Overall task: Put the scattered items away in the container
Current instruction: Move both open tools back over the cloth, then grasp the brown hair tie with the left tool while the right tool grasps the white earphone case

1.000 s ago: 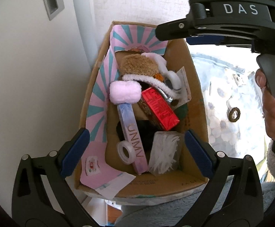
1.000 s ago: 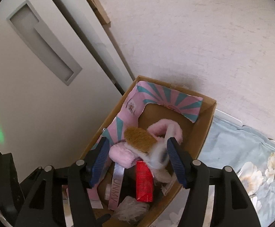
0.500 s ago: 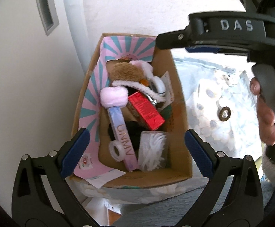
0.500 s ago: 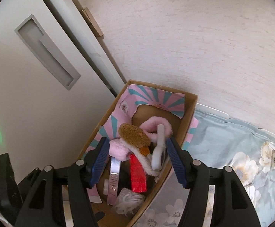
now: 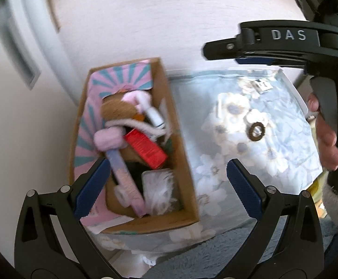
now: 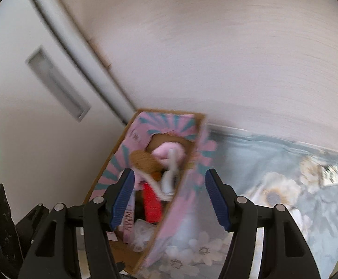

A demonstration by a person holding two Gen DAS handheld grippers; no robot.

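Observation:
A cardboard box (image 5: 187, 179) with pink and teal flaps stands at the left of a floral cloth (image 5: 273, 162). It holds a red carton (image 5: 146, 148), a brown and pink plush (image 5: 116, 109), a pink fluffy wand (image 5: 108, 137), a tape roll (image 5: 122, 194) and a bag of white bits (image 5: 159, 190). A brown ring (image 5: 256, 131) lies on the cloth at the right. My left gripper (image 5: 167, 186) is open above the box's right wall. My right gripper (image 6: 170, 201) is open and empty above the box (image 6: 182, 186); it also shows at the upper right of the left wrist view (image 5: 238, 53).
A white wall and a grey door with a recessed handle (image 6: 57, 86) stand behind and left of the box. A small printed tag (image 5: 260, 84) lies at the cloth's far right. A grey fluffy surface (image 5: 215, 255) lies below the cloth's front edge.
Both grippers have swung right and pulled back from the box, so it has slid left in both views and more of the floral cloth shows. Both stay open.

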